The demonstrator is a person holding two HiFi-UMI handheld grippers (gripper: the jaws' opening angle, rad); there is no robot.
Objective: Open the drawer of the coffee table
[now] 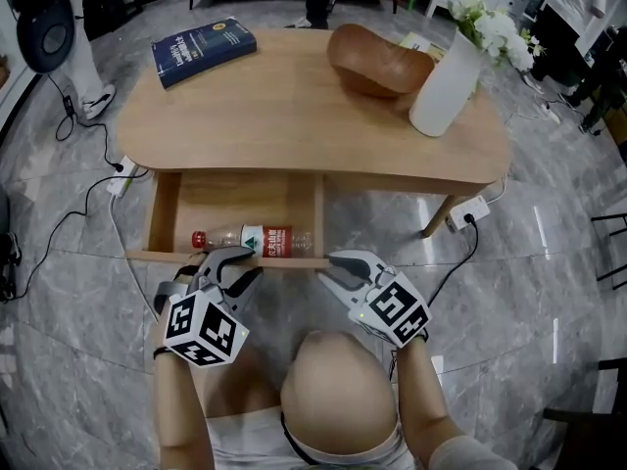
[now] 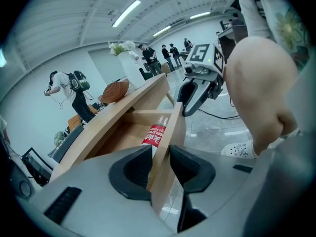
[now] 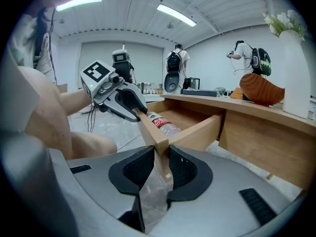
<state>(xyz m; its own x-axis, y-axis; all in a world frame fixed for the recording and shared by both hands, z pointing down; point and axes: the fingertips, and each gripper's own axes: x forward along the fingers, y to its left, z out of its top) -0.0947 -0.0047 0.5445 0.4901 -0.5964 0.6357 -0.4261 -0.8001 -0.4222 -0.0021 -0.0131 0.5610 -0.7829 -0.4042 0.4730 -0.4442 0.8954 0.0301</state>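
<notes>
The wooden coffee table (image 1: 294, 96) has its drawer (image 1: 167, 209) pulled out toward me. A clear plastic bottle with a red label (image 1: 257, 240) lies inside along the drawer front. My left gripper (image 1: 238, 268) is shut on the drawer front panel (image 2: 165, 147) near its left end, pads on both faces of the board. At the panel's right corner, my right gripper (image 1: 330, 268) is shut on the same drawer front (image 3: 150, 132). Each gripper shows in the other's view: the right gripper (image 2: 195, 95) and the left gripper (image 3: 126, 102).
On the tabletop lie a blue book (image 1: 203, 49), a brown wooden bowl (image 1: 377, 62) and a white vase with white flowers (image 1: 453, 76). Power strips and cables (image 1: 468, 213) lie on the marble floor beside the table legs. People stand beyond the table.
</notes>
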